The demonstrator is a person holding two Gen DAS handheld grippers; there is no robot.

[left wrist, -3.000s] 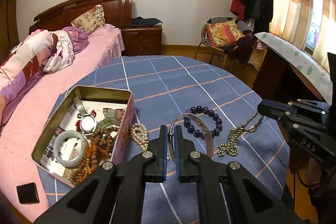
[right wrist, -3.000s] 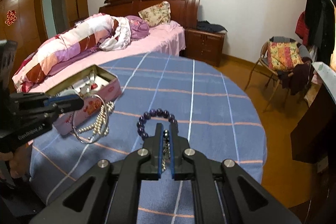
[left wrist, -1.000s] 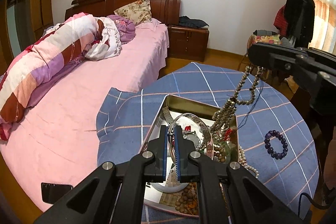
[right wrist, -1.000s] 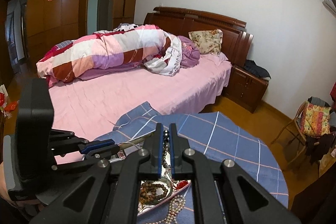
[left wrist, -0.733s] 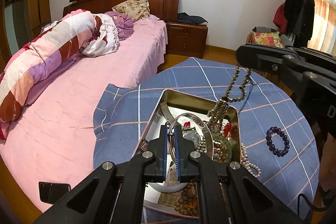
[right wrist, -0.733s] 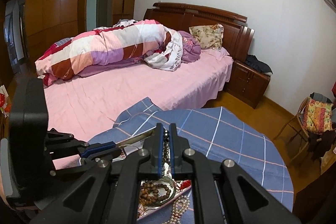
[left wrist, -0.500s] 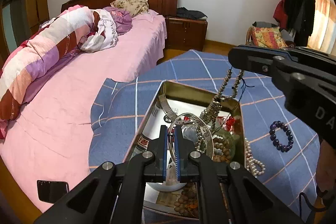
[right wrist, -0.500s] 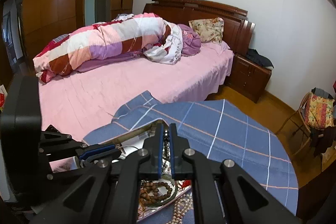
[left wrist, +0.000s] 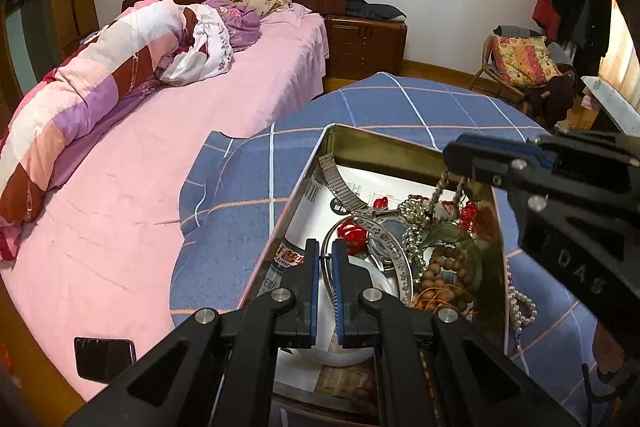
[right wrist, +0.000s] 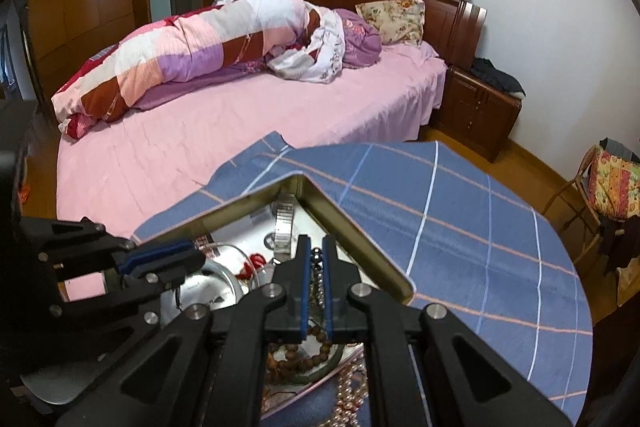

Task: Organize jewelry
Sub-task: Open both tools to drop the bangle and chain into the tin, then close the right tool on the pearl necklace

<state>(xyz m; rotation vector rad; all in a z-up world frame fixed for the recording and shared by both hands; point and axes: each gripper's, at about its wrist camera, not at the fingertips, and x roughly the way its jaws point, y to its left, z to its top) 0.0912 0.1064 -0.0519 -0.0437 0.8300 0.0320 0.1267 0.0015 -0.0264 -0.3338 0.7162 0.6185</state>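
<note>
Left wrist view: the left gripper (left wrist: 326, 255) is pinching the silver bangle (left wrist: 394, 259) over the open tin (left wrist: 400, 145), jaws clamped on its rim. At three o'clock, the right gripper (left wrist: 450, 157) is gripping the metal bead chain (left wrist: 420, 223), dangling into the tin.

I see an open rectangular metal tin (left wrist: 394, 141) on the blue checked cloth, its inner walls dull gold. A silver bangle (left wrist: 394, 259) stands tilted on edge over its contents, pinched at the rim between the pads of my left gripper (left wrist: 326, 255). A strand of silvery metal beads (left wrist: 440, 195) hangs from my right gripper (right wrist: 316, 259), its lower end piled in the tin. Inside I also see a metal-band watch (left wrist: 340, 187), brown wooden beads (left wrist: 444, 275) and red ornaments (left wrist: 354, 233). A pearl strand (left wrist: 520, 303) lies just outside the tin's right wall.
</note>
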